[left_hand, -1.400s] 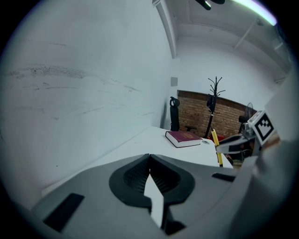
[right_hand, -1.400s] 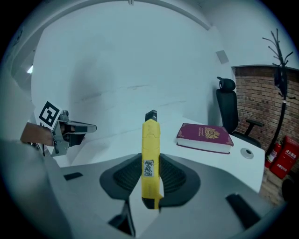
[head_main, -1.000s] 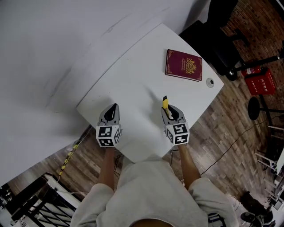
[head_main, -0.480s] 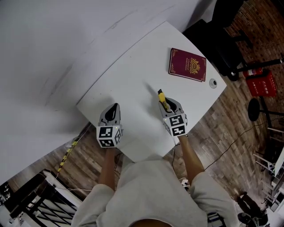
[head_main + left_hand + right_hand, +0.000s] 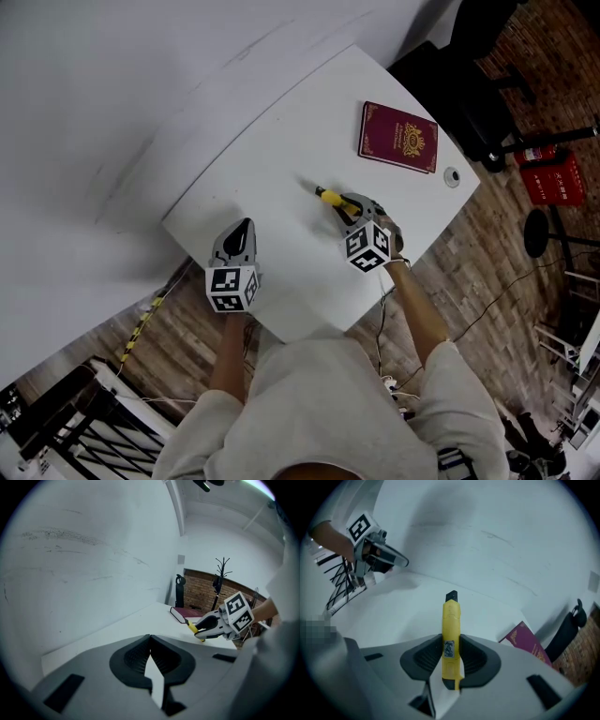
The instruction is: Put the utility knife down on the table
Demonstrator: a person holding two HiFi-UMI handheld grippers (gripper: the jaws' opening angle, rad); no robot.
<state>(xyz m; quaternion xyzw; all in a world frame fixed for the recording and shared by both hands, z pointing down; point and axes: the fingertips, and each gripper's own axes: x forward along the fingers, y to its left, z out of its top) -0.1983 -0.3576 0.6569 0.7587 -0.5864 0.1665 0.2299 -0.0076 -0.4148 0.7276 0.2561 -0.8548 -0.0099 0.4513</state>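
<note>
**Item 1. Utility knife** (image 5: pixel 329 196): yellow body with a black tip and a small printed label on the upper face. It is clamped between the pads of the right gripper at its rear half. The front half and the black tip project beyond the fingertips. In the head view it points up-left, over the middle of the table. Whether it touches the tabletop cannot be told.

**Item 2. Right gripper** (image 5: pixel 345 203): grey, with a marker cube at the rear. The jaws are closed on the knife body, one pad against each flat side, and it tilts downward towards the tabletop.

**Item 3. Left gripper** (image 5: pixel 242 225): grey, with a marker cube at the rear. The jaws are brought together with nothing between them. It is near the table's front edge, well apart from the knife and to its left.

**Item 4. Table** (image 5: pixel 272 141): white top with rounded corners.

**Item 5. Passport** (image 5: pixel 398 137): maroon cover with gold crest and border. It lies flat near the table's far right corner, beyond the knife tip and apart from it.

**Item 6. Round fitting** (image 5: pixel 452 176): small and grey, set in the tabletop just beside the passport.
</note>
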